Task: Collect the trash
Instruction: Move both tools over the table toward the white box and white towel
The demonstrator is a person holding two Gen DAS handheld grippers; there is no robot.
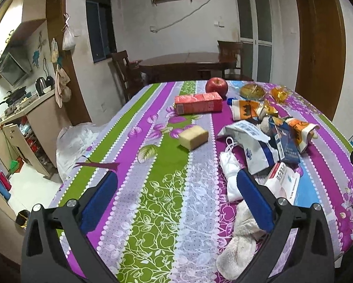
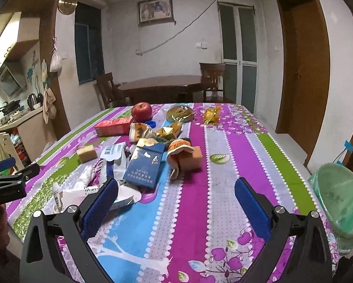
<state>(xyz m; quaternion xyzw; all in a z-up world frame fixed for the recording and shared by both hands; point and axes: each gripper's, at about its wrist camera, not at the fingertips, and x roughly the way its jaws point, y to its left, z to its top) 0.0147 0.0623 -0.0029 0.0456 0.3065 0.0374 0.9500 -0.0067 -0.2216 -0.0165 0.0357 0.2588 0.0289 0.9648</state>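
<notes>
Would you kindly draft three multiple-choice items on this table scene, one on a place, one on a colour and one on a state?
1. Where is the apple?
A. at the table's far end, behind the red carton
B. in the green bin
C. on the floor

2. What colour is the flat cigarette box?
A. yellow
B. dark blue
C. white

3. How does the right gripper stand?
A. shut on the sponge
B. shut on a wrapper
C. open, holding nothing

Answers: 1 A, the apple sits just beyond the carton; 2 B, its lid is dark blue; 3 C, only tablecloth shows between its fingers.

Dim indoor light, fisheye-warped edges
</notes>
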